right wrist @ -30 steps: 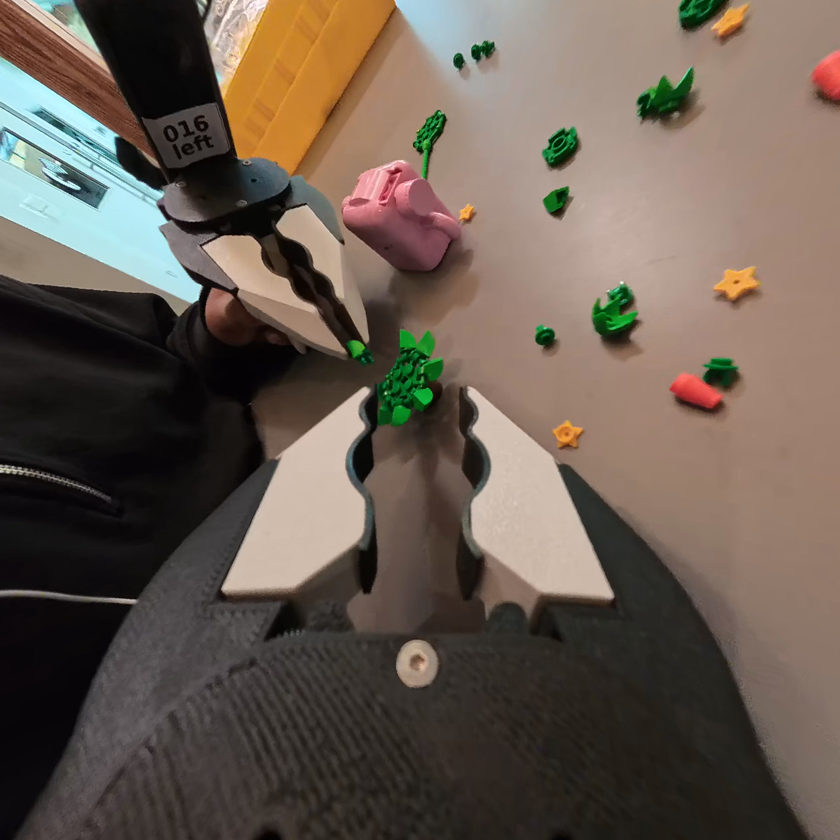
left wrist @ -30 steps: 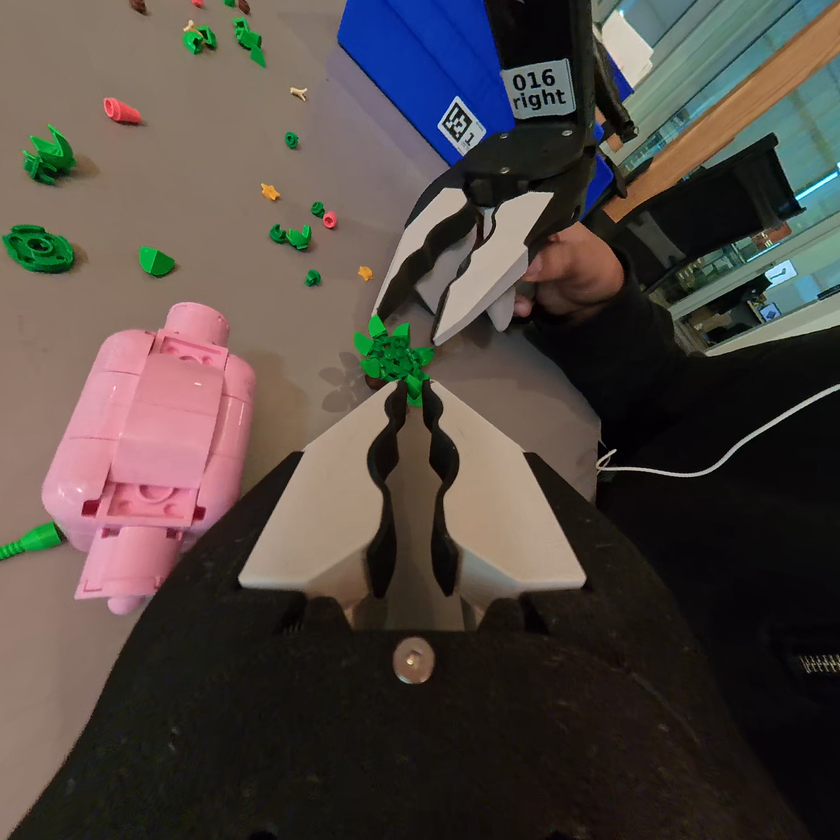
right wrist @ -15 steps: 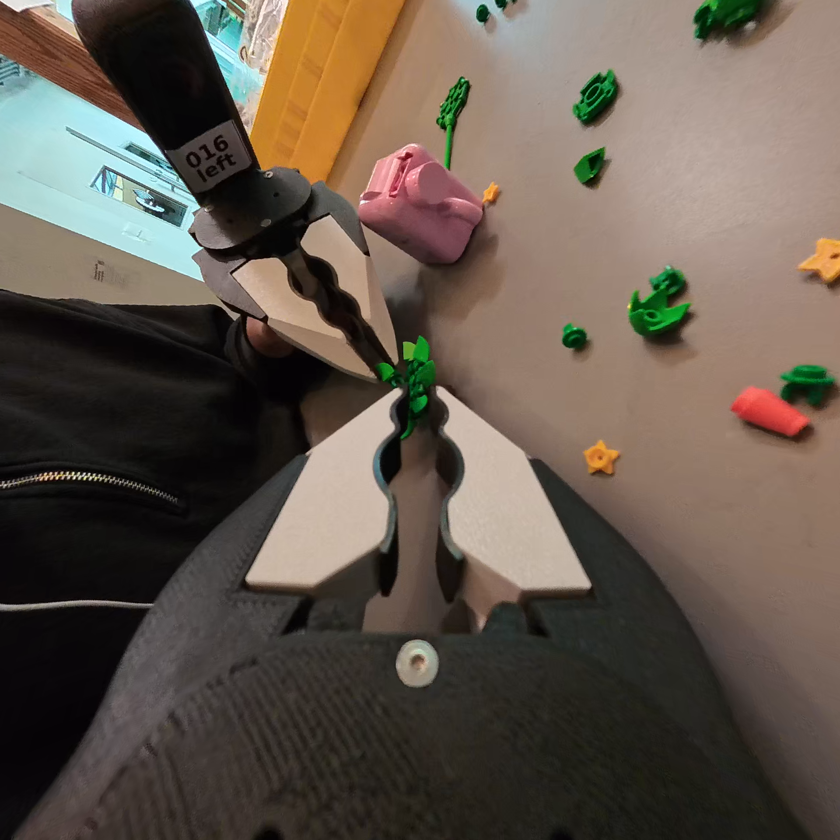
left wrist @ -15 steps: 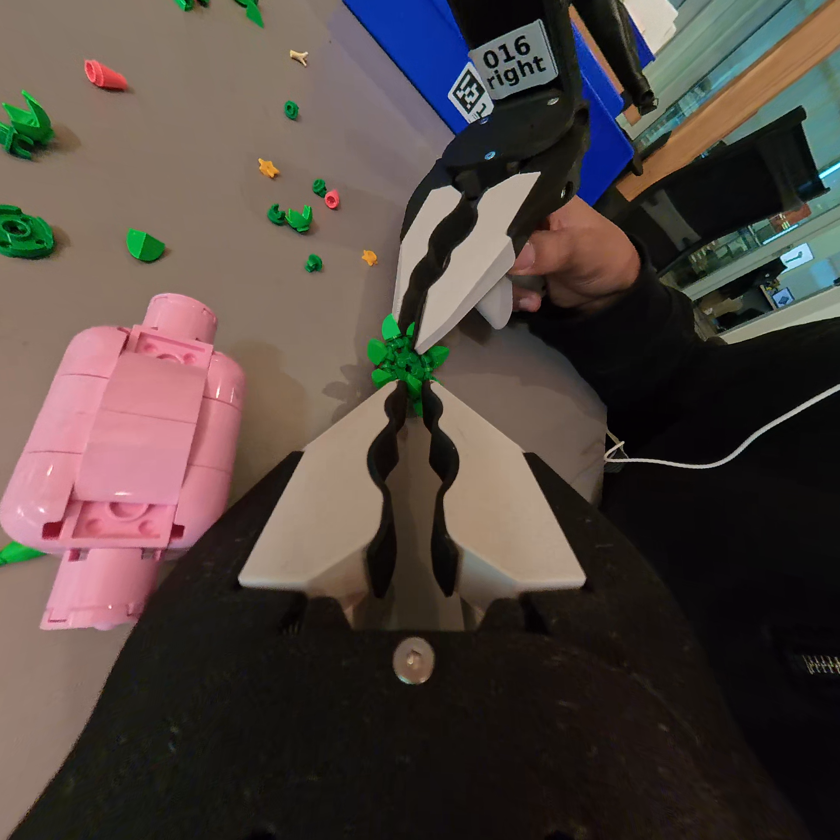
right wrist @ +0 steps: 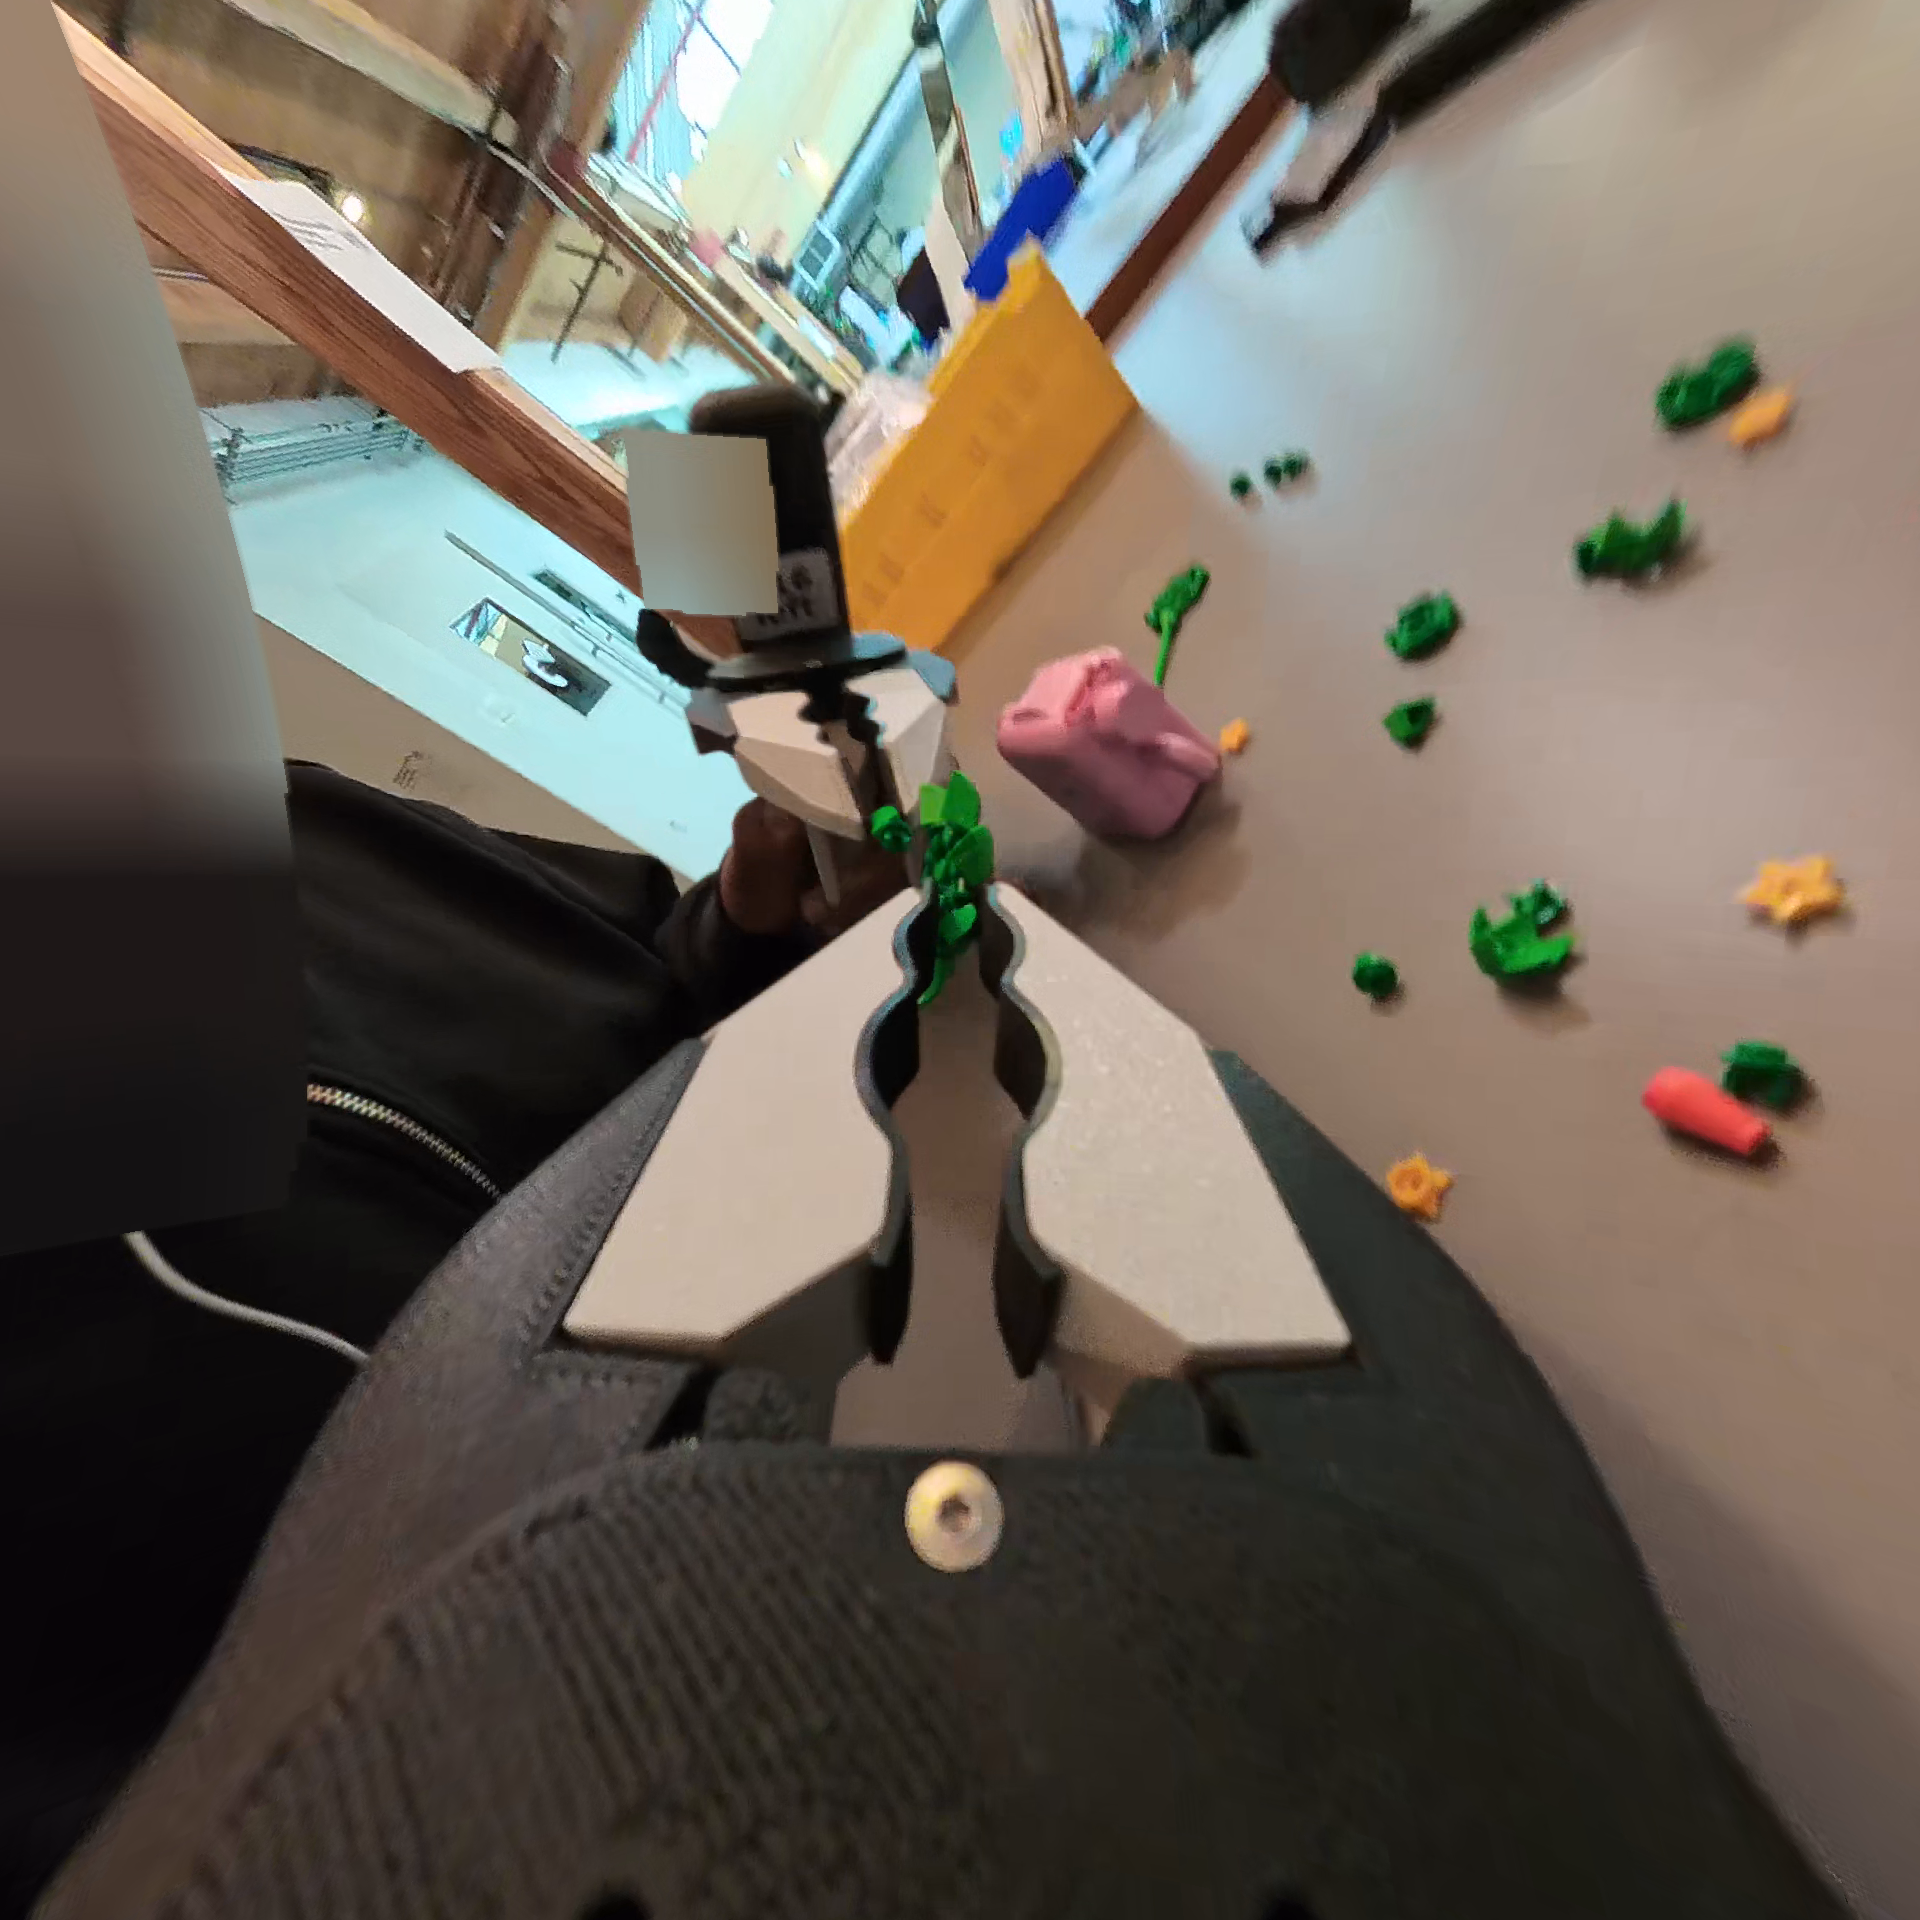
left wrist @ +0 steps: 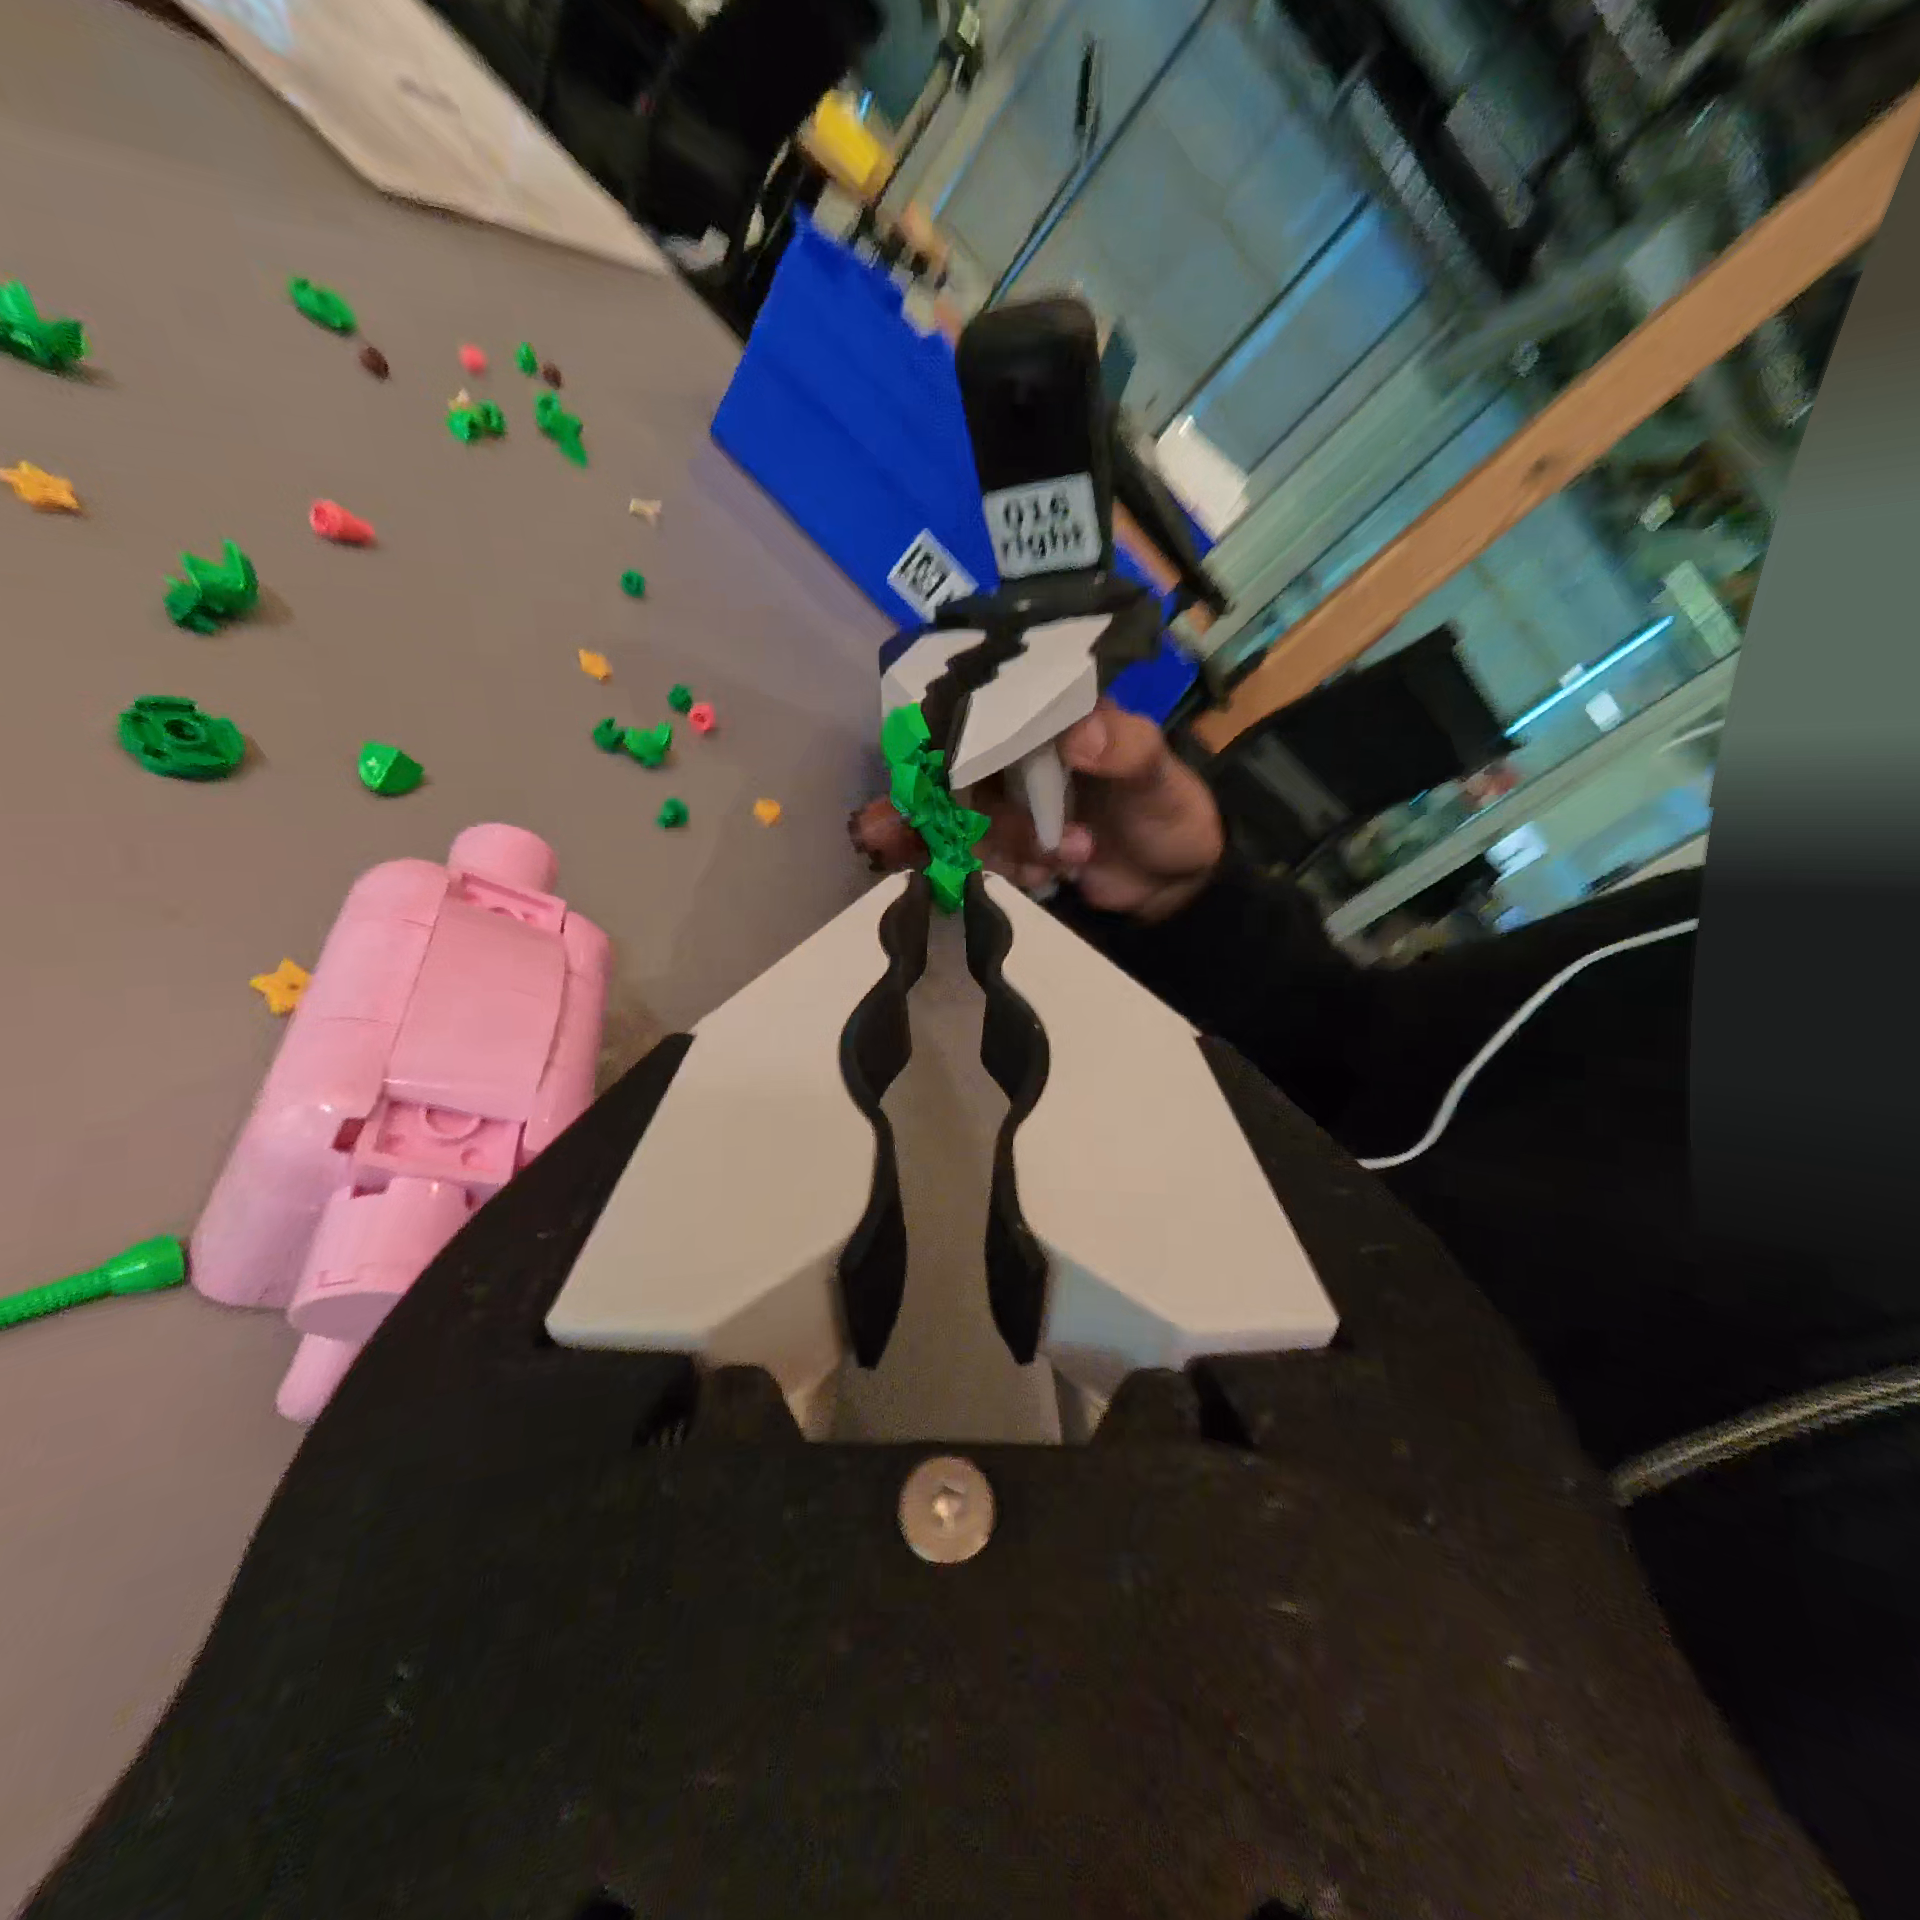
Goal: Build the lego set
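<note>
two grippers – left gripper (left wrist: 943,896), right gripper (right wrist: 954,925) (tips pinched) – one leafy green piece (left wrist: 928,805)

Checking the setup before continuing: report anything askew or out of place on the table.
The pink block body lies tipped on its side. Small green, orange and red pieces are scattered loose across the table. Nothing looks broken.

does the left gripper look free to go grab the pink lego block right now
Probably not yet: the left gripper is shut on the green leafy piece, which the right gripper also grips. The pink block lies unobstructed on the table beside it.
</note>
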